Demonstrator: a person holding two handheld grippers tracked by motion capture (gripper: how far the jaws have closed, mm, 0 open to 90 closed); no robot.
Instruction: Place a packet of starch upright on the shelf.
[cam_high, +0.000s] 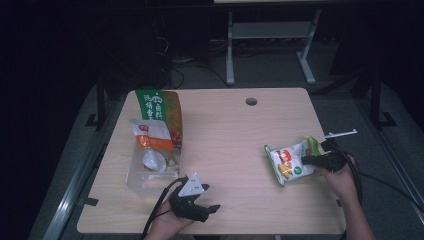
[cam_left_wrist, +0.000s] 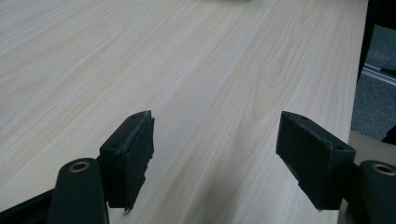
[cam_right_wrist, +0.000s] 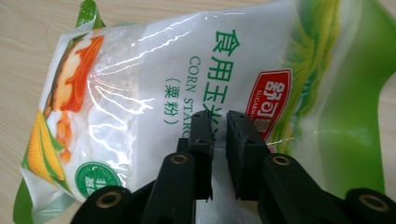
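Wooden table (cam_high: 230, 135), clear bin (cam_high: 135, 175) with 2 pouches (cam_high: 150, 137)

Dim room, lit tabletop, glare on plastic, soft focus

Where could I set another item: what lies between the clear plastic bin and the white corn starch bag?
Bare wood: the high view shows nothing between clear plastic bin and white corn starch bag.
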